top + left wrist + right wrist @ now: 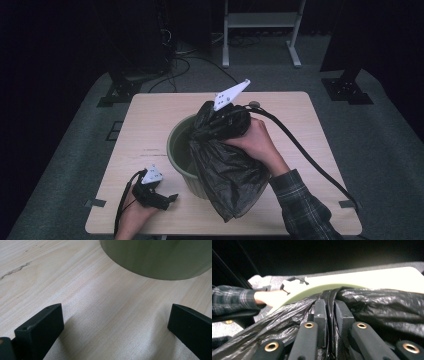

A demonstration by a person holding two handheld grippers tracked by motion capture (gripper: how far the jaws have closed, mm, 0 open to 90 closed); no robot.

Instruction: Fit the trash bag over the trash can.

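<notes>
1. High view: a green bin stands near the middle of a light wooden table. A black plastic bag drapes over its near right rim and hangs down the outer wall to the table top.
2. High view: the right gripper is over the bin's far right rim, wrapped in the top of the bag, its grey plate tilted up above it. The right hand holds it from the right, with a plaid sleeve behind and a black cable trailing off to the right edge of the table.
3. High view: the left gripper lies low on the table at the near left, just beside the bin's base and apart from it, held by the left hand.
4. Left gripper view: both black jaws stand wide apart over bare wood, with nothing between them. The bin's green wall curves across the top, ahead of the jaws.
5. Right gripper view: the jaws are drawn nearly together with a gathered fold of the bag pinched in the narrow slit between them. The bin's green rim runs just beyond, and the other hand shows farther off on the table.
</notes>
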